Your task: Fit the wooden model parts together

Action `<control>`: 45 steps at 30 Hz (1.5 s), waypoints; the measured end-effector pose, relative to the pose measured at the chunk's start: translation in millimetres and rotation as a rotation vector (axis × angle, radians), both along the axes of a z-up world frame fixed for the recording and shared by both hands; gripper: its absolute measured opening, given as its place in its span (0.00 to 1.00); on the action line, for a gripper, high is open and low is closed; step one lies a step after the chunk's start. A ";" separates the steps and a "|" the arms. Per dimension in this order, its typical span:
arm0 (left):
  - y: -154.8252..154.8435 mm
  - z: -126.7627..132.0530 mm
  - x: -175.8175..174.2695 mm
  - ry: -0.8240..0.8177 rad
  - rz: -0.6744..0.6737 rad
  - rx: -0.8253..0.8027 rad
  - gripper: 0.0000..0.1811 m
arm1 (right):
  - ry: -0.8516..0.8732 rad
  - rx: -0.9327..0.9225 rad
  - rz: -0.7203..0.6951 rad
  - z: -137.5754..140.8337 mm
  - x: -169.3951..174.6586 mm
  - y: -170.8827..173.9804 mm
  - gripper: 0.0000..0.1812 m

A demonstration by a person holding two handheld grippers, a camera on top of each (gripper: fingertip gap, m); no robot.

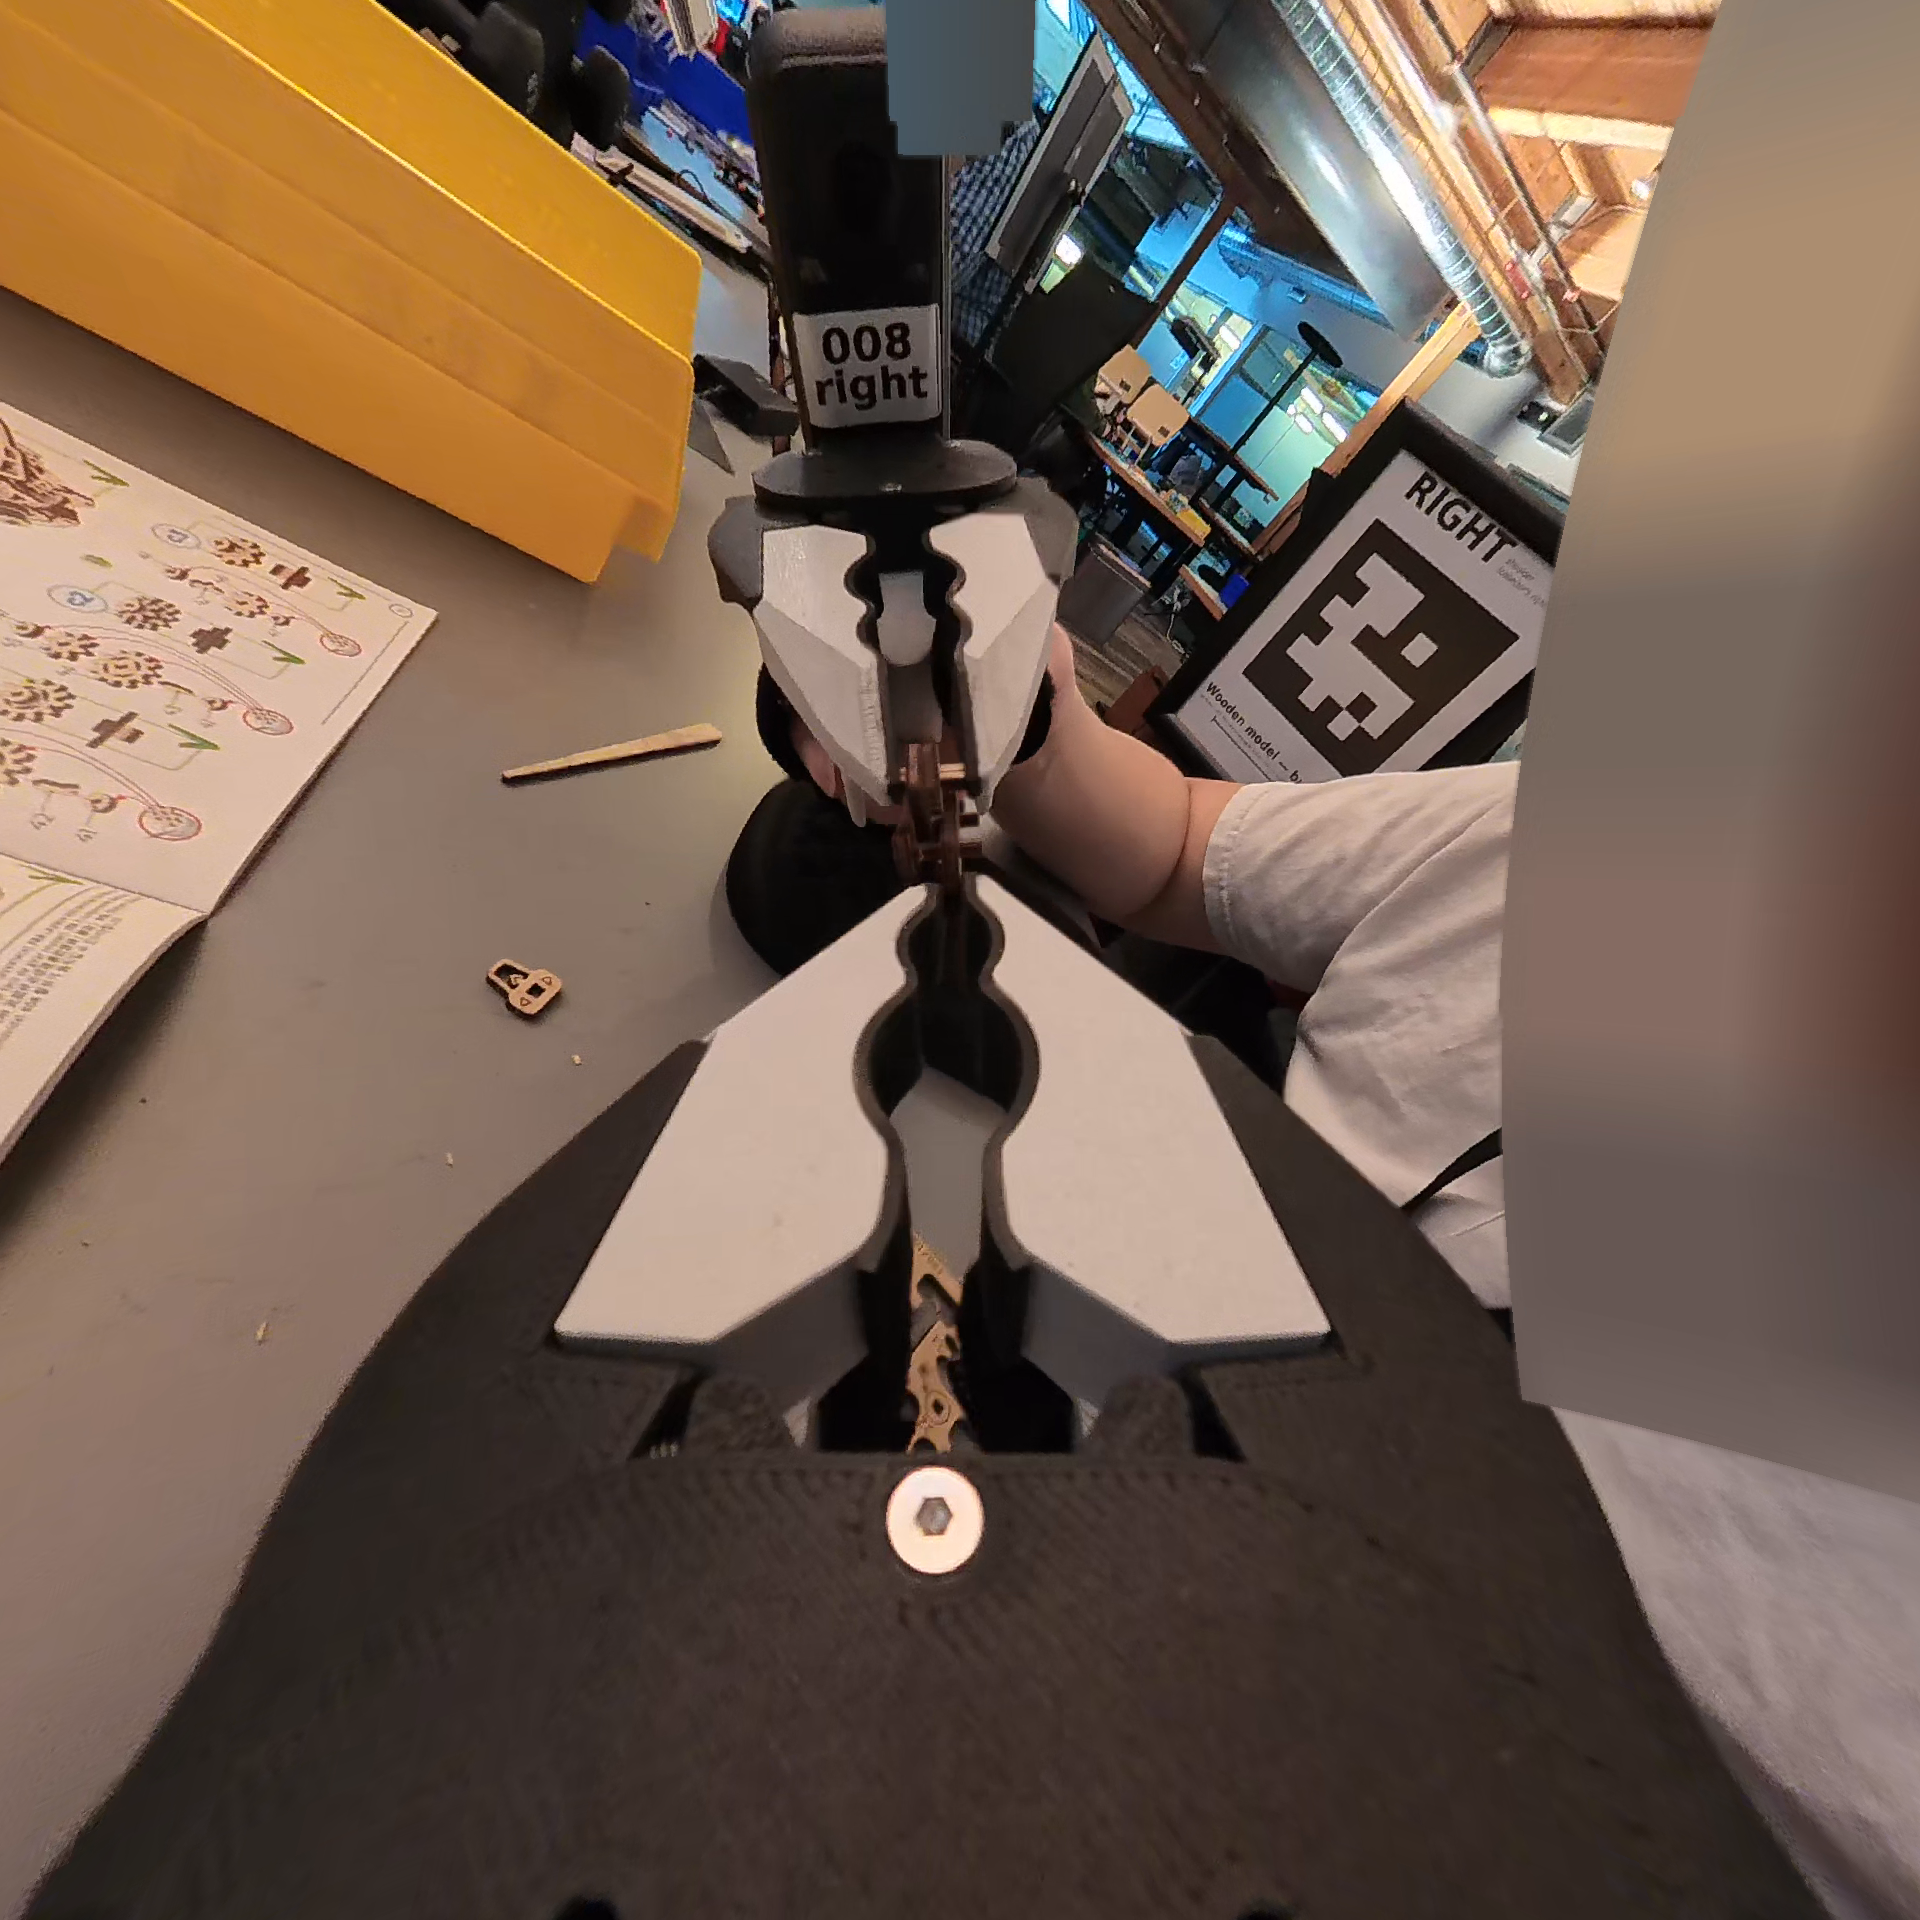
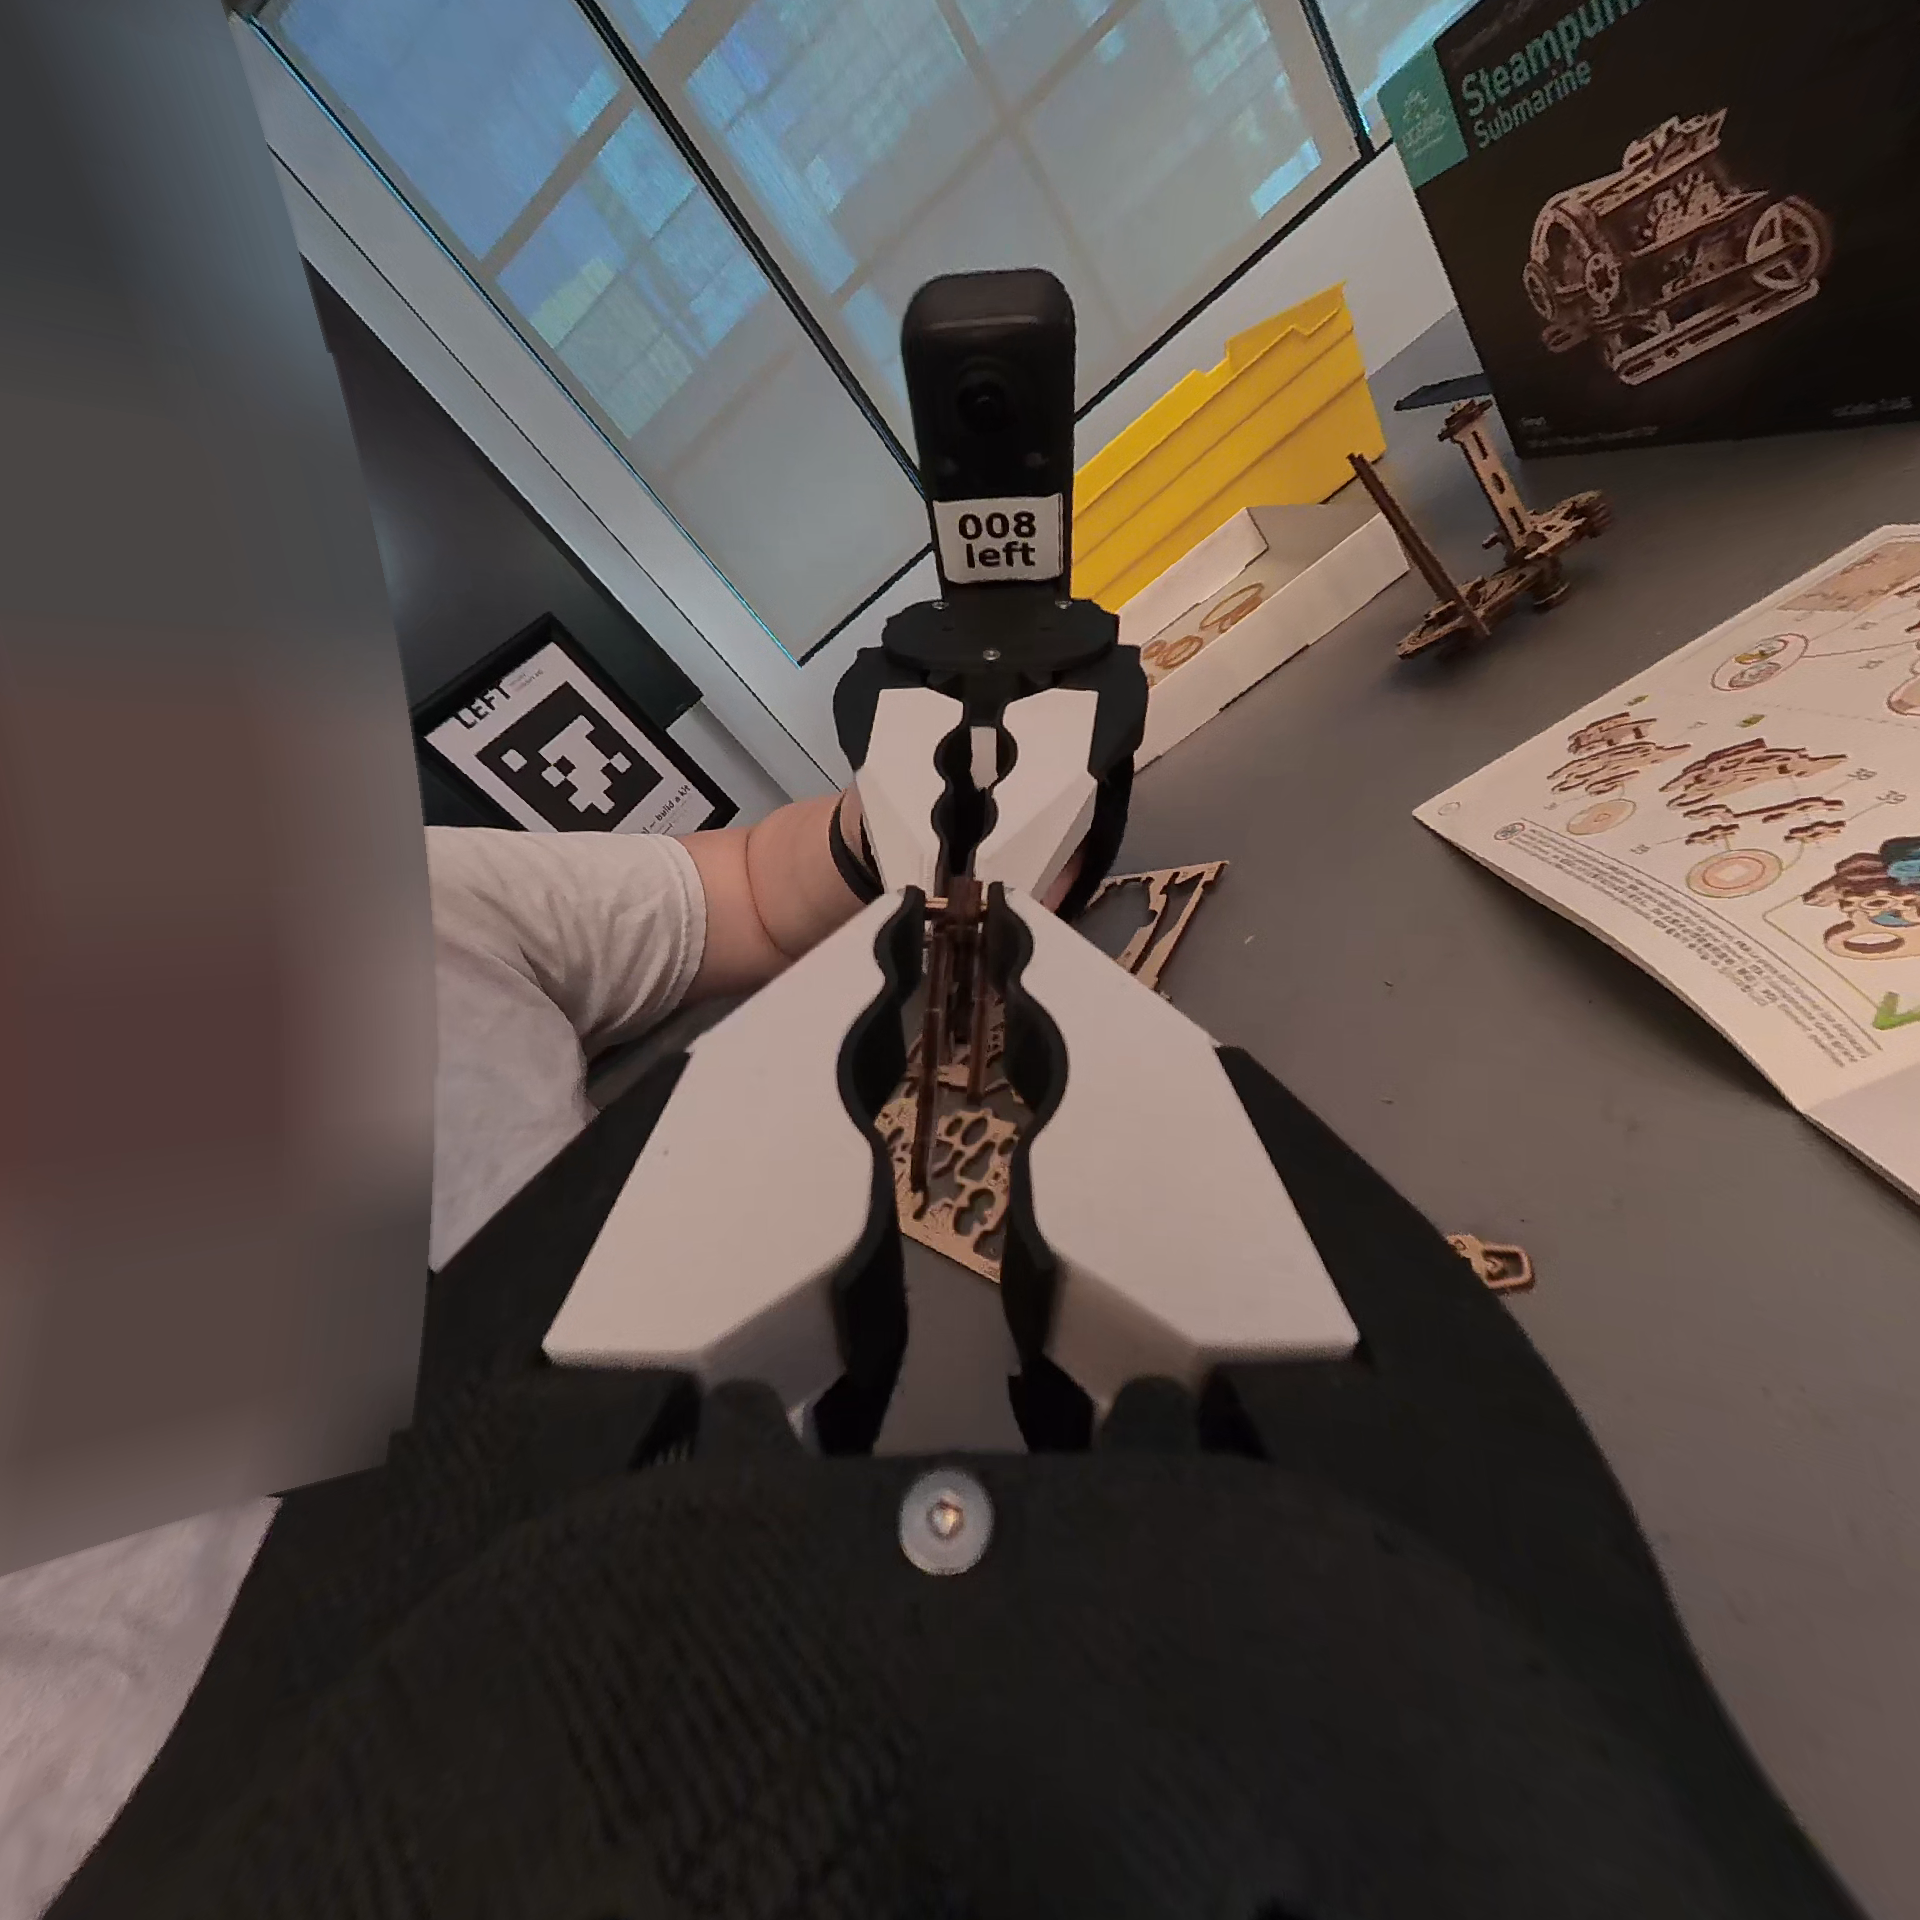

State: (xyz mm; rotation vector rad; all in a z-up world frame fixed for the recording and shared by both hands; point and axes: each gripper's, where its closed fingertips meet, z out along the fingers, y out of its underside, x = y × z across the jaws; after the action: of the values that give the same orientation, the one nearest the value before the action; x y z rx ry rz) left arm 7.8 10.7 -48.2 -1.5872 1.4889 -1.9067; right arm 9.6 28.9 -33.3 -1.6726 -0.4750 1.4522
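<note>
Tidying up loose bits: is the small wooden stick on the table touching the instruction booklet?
No: in the left wrist view the wooden stick lies alone on the grey table, clearly apart from the instruction booklet.

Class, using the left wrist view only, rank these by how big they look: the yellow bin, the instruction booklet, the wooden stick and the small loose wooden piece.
1. Yellow bin
2. Instruction booklet, cropped, so unsure
3. Wooden stick
4. Small wooden piece

We saw a yellow bin (image 1: pixel 343 312), a grey table (image 1: pixel 364 1039), brown wooden parts (image 1: pixel 935 821), white-and-black grippers (image 1: pixel 940 894), and a black-and-white checkered sign (image 1: pixel 1371 655).
</note>
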 end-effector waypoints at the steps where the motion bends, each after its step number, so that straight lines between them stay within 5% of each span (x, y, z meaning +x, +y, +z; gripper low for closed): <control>1: 1.2 2.8 0.2 -0.010 0.005 -0.021 0.00 | 0.017 -0.006 0.000 2.0 1.7 0.2 0.05; 25: 15.8 15.1 -1.5 -0.049 0.067 -0.181 0.00 | 0.023 0.046 -0.036 7.3 9.4 4.7 0.06; 29: 34.6 19.2 -4.0 -0.075 0.138 -0.266 0.00 | -0.095 0.208 -0.121 12.6 19.6 9.3 0.15; 38: 46.5 19.2 -3.8 -0.091 0.220 -0.312 0.00 | -0.766 0.809 -0.281 -3.9 2.1 3.3 0.18; 45: 47.8 16.8 -2.8 -0.084 0.230 -0.317 0.00 | -0.848 0.916 -0.343 -2.7 2.0 5.1 0.19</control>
State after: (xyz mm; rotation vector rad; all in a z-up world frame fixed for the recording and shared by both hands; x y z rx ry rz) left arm 5.0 58.5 -31.3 -1.6959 0.9585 -2.1177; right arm 11.6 34.0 -36.1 -1.3948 -1.0483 0.1143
